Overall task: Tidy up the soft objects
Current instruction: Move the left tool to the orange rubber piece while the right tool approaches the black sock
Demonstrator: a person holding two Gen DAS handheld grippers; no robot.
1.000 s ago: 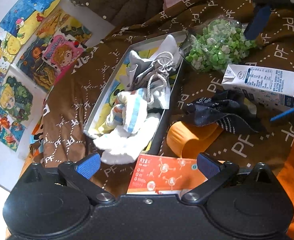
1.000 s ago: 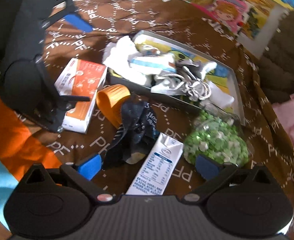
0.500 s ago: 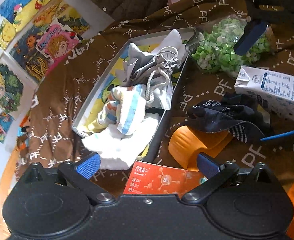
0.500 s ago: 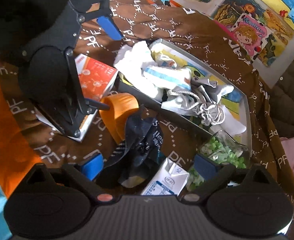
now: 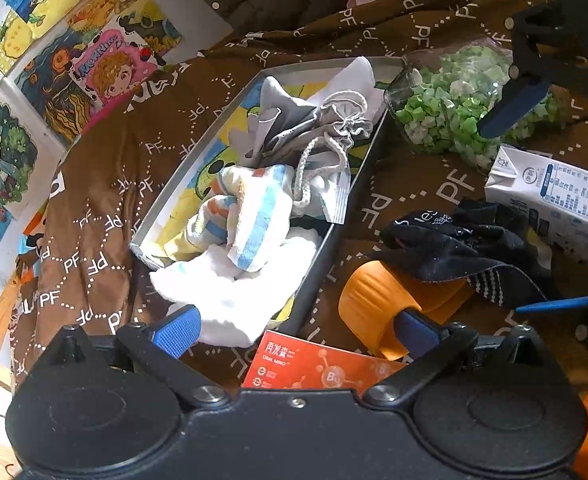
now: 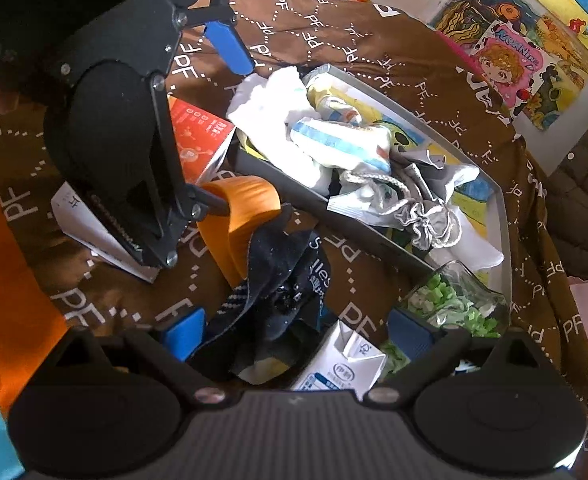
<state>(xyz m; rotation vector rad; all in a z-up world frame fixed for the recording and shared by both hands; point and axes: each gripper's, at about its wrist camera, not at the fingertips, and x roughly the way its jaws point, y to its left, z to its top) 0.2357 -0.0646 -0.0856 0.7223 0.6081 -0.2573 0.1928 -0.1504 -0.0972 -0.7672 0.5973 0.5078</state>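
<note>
A grey metal tray (image 5: 197,168) (image 6: 504,216) holds soft things: a white cloth (image 5: 229,296), a striped sock (image 5: 253,212) and a grey drawstring pouch (image 5: 318,128) (image 6: 426,216). A black sock (image 5: 462,248) (image 6: 281,280) lies outside the tray, draped over an orange cup (image 5: 374,304) (image 6: 237,208). My left gripper (image 5: 294,328) is open, low over the tray's near end and the cup. My right gripper (image 6: 298,332) is open, just above the black sock. Each gripper shows in the other's view.
A milk carton (image 5: 554,192) (image 6: 342,372), a bag of green pieces (image 5: 466,100) (image 6: 454,308) and a red box (image 5: 318,368) (image 6: 197,136) lie on the brown patterned cloth (image 5: 105,184). Cartoon pictures (image 5: 53,60) line the wall. An orange blanket (image 6: 9,280) lies near.
Both grippers have moved forward and lower. The right one has come down over the black sock; the left one has closed in on the tray end and the orange cup.
</note>
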